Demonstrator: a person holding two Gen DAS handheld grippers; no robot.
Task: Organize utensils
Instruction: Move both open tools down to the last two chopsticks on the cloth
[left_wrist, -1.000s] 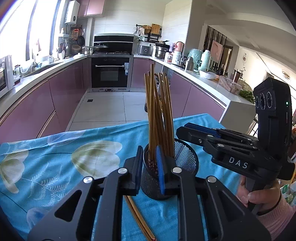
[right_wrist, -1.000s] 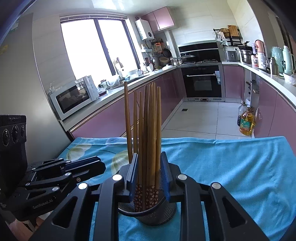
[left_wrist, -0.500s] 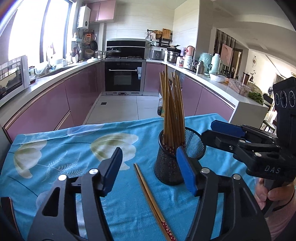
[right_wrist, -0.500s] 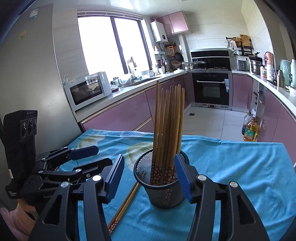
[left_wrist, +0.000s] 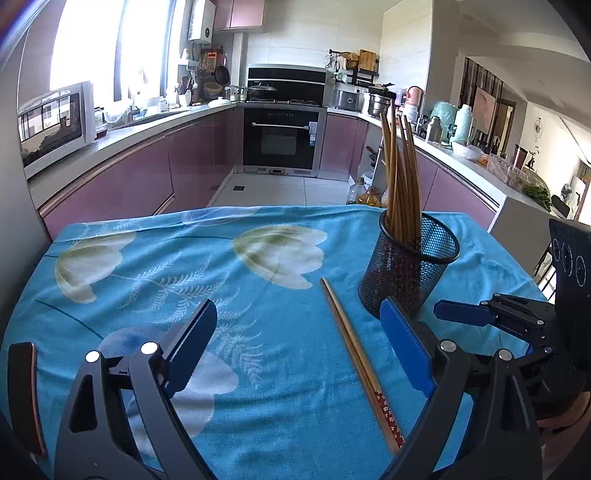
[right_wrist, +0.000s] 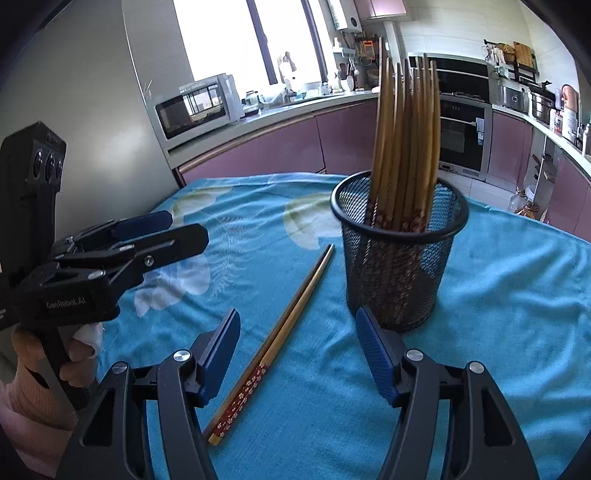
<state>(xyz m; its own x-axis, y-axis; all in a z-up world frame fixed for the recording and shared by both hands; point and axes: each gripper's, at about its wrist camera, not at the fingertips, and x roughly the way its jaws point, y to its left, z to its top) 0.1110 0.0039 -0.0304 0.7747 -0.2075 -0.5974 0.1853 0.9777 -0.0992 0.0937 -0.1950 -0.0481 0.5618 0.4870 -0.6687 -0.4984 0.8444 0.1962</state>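
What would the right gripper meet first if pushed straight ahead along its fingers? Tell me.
Probably the pair of wooden chopsticks with red patterned ends lying on the blue floral tablecloth, between the right gripper's opening, empty jaws. The black mesh cup stands just right of that line; depth is uncertain.

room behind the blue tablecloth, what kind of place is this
A home kitchen, most likely. A black built-in oven sits among curved mauve cabinets, and a white microwave stands on the pale counter by the window.
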